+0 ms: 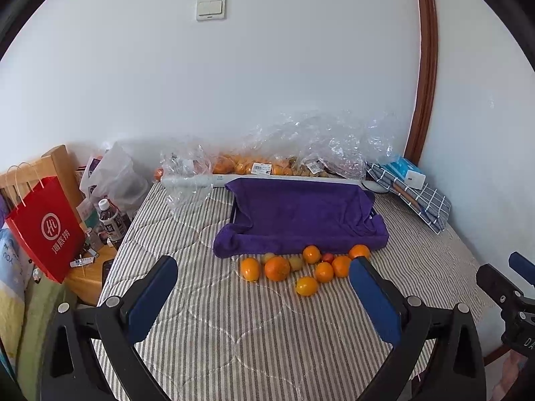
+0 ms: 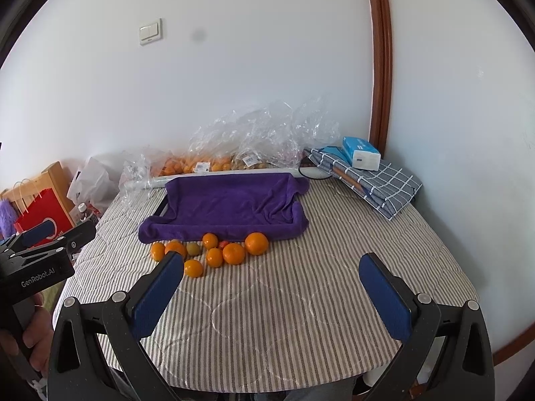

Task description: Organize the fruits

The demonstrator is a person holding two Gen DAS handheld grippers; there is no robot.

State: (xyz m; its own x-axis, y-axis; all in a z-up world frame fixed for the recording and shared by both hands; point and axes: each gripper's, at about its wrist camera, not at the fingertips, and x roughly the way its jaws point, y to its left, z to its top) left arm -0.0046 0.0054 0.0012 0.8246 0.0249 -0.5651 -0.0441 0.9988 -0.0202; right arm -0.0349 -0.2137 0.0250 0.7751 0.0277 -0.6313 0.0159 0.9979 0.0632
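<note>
Fruit: loose oranges [image 1: 277,268] and a few smaller pale and red pieces lie in a cluster on the striped cover, ahead of both sets of jaws and touching the near edge of the purple towel [image 1: 301,214]; none is in the tray yet.
Tray: the towel drapes over a shallow dark tray [image 2: 163,208] beyond the fruit, probably as padding so round fruit does not roll or bruise; it looks like the place the fruit should go.
Left gripper [image 1: 264,287]: jaws spread wide, holding nothing, raised above the cover with the cluster lying between and beyond the tips; its right pad overlaps the rightmost orange [image 1: 359,251] in the left view.
Right gripper [image 2: 271,284]: jaws also wide and bare; the fruit sits ahead and to the left of them, with its left pad covering part of one orange.
Reason for the pose: both seem held back and open to pick a first piece; task judged at its start.
Surface: striped quilted cover [image 2: 284,300], soft, so fruit may sink slightly or roll when nudged.
Surroundings: clear plastic bags [image 1: 317,143] with more fruit lie behind the tray by the wall; folded checked cloth [image 2: 384,183] with a tissue pack [image 2: 361,153] lies far right; a red paper bag [image 1: 46,230] and a bottle [image 1: 112,222] stand off to the left.
In the way: fruits touch one another, so closing on one may push its neighbours; the raised towel edge must be cleared.
</note>
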